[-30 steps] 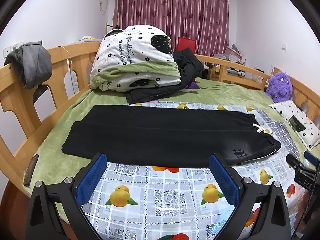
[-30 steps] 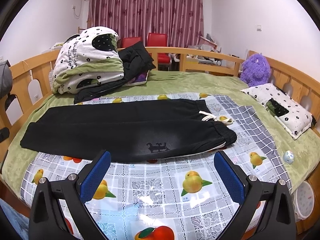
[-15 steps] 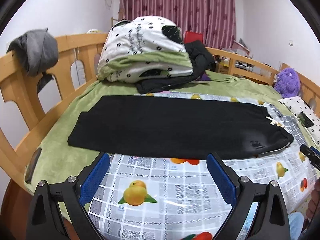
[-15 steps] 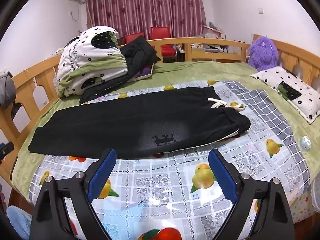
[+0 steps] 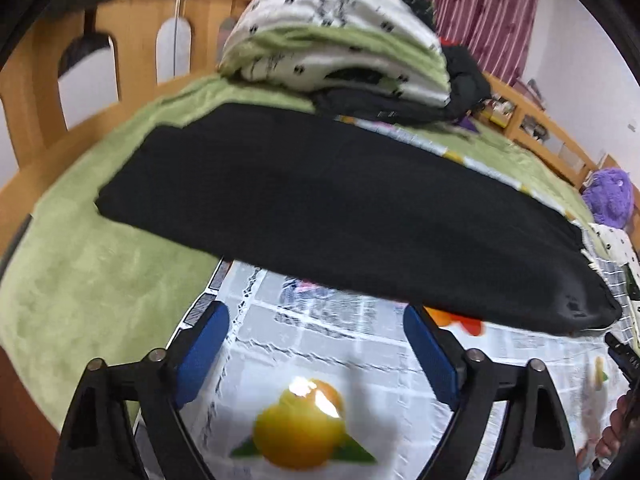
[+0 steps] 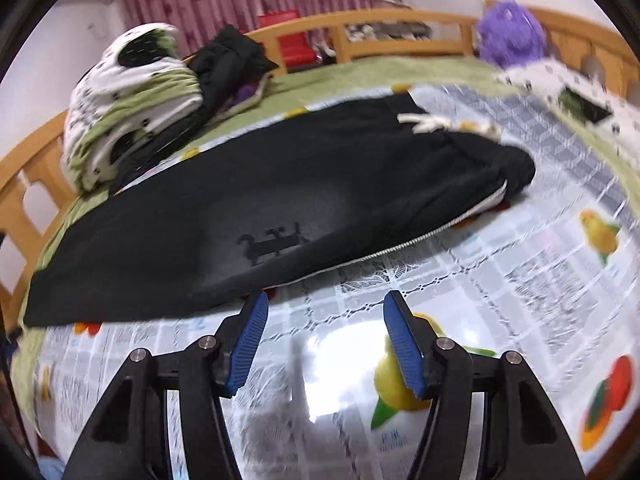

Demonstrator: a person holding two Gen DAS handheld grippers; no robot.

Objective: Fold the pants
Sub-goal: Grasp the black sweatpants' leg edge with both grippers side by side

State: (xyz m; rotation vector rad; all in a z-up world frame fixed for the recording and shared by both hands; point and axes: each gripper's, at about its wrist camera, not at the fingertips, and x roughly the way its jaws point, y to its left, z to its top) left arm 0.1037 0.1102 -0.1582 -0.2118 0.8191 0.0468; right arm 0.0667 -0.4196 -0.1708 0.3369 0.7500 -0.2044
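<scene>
Nearest in the left wrist view, the left gripper has its blue pads apart with only the fruit-print plastic sheet between them; its jaws have just been closing a little. In the right wrist view the right gripper also stands apart, narrower than the left, its jaws having just been closing, and nothing lies between its pads. Its left pad tip sits right at the near edge of the black pants; whether it touches the cloth cannot be told.

The pants lie flat on the sheet atop the bed, folded lengthwise with one leg over the other. Their long axis runs left to right across both views: cuffs to the left over the green blanket, waistband to the right, where a white drawstring rests on top. A small dark animal print shows near the front edge.

Beyond the pants, a folded spotted quilt sits on dark clothing by the wooden bed rail. A purple plush toy sits far right. Both views are smeared with motion blur, so fine detail is lost; a second gripper's tip is cut off at the left view's right edge.
</scene>
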